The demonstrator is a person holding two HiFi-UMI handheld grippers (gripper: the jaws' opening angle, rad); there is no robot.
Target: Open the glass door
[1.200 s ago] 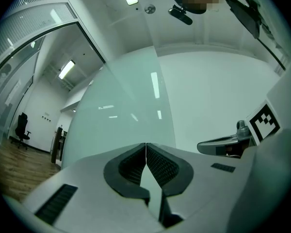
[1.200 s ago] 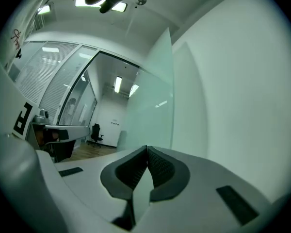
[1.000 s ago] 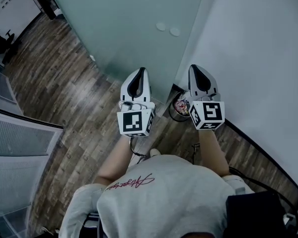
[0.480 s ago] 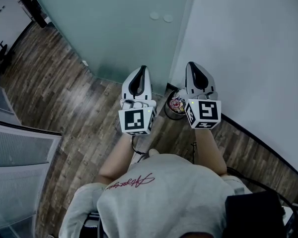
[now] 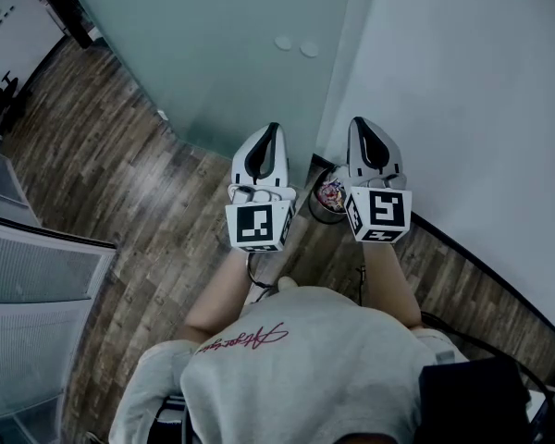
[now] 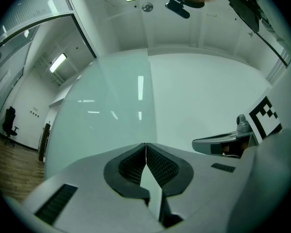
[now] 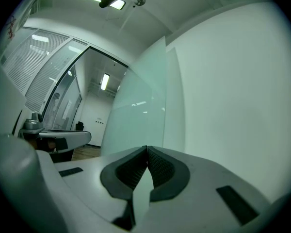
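Note:
A frosted glass door [image 5: 231,54] stands ahead, with two round fittings [image 5: 296,46] near its right edge and a white wall [image 5: 462,91] beside it. The door [image 6: 106,115] fills the left gripper view and shows [image 7: 136,110] in the right gripper view, swung off the wall. My left gripper [image 5: 271,128] is shut and empty, held side by side with my right gripper [image 5: 363,122], also shut and empty. Both point at the door's right edge and touch nothing. Their pads meet in each gripper view: left gripper [image 6: 145,146], right gripper [image 7: 146,149].
A small bin [image 5: 328,197] with rubbish stands on the wood floor [image 5: 120,174] by the wall's foot, between the grippers. Glass partitions with blinds [image 5: 28,276] stand at the left. A corridor with an office chair [image 6: 9,123] lies beyond the door's left edge.
The head view has shifted, so the door and its fittings sit a little higher and further left. The left gripper has edged slightly right and down in the view. Both grippers stay shut.

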